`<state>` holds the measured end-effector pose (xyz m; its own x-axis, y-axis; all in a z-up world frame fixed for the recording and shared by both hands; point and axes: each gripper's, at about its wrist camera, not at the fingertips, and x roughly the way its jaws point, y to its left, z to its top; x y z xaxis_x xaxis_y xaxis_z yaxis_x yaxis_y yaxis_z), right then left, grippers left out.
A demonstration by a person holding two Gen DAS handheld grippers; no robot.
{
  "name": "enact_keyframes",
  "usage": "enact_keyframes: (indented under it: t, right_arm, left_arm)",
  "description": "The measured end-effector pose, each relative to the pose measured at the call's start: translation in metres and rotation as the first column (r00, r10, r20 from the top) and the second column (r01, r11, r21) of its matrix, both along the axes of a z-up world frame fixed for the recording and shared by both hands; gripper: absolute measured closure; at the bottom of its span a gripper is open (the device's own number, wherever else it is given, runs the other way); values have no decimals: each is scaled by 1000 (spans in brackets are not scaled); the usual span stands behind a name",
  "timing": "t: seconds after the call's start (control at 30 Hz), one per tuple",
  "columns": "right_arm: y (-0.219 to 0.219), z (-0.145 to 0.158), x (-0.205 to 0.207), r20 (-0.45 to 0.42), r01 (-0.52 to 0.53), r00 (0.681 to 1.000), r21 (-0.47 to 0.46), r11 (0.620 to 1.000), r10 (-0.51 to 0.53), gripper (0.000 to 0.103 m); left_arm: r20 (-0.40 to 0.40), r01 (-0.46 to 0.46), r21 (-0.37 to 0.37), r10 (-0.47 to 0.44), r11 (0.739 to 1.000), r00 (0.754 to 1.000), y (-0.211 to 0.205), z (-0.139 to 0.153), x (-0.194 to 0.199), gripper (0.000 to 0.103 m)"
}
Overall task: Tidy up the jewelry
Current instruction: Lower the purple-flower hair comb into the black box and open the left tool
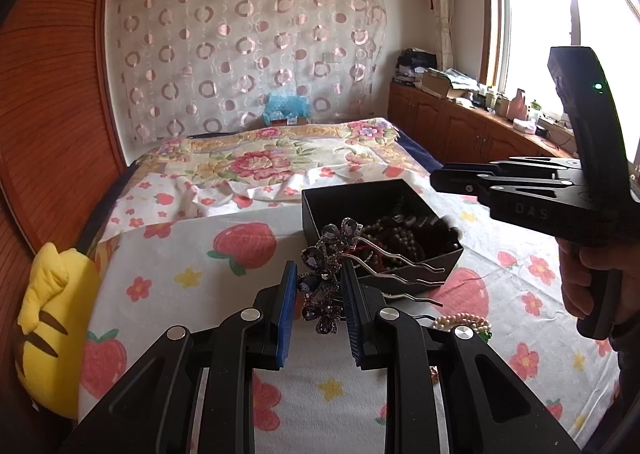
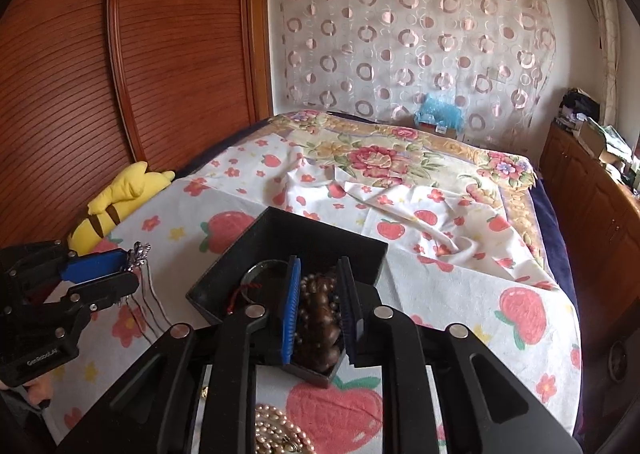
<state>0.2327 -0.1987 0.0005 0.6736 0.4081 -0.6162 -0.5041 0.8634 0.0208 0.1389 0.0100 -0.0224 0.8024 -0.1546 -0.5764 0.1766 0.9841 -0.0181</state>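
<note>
1. Hairpin (image 1: 320,282) clamped in left hand-held gripper (image 1: 318,318), above bed (image 1: 168,286).
2. Right hand-held gripper (image 2: 318,308) over box (image 2: 280,230), jaws apart, astride beads (image 2: 316,318) at 6 o'clock; contact unclear.
3. Pearls (image 2: 276,430) on bed, 6 o'clock of box.

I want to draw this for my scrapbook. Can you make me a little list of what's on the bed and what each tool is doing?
surface: white bedsheet with strawberry print
box: open black square box on the sheet
in box: dark brown bead strands
left tool: shut on a purple rhinestone flower hair fork with wavy metal prongs, held up beside the box
right tool: over the box, beads between its fingers; whether it grips them is unclear
outside box: pale pearl strands on the sheet
bedside: yellow plush toy
</note>
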Motion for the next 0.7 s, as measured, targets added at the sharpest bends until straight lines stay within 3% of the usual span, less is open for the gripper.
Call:
enact_keyframes:
  t: [0.7]
  right_arm:
    - [-54,-24,-22,-21,55,998,21,998,-54,82]
  left_arm:
    - [-24,-17,46,18,999,1000,-22,-7,53,82]
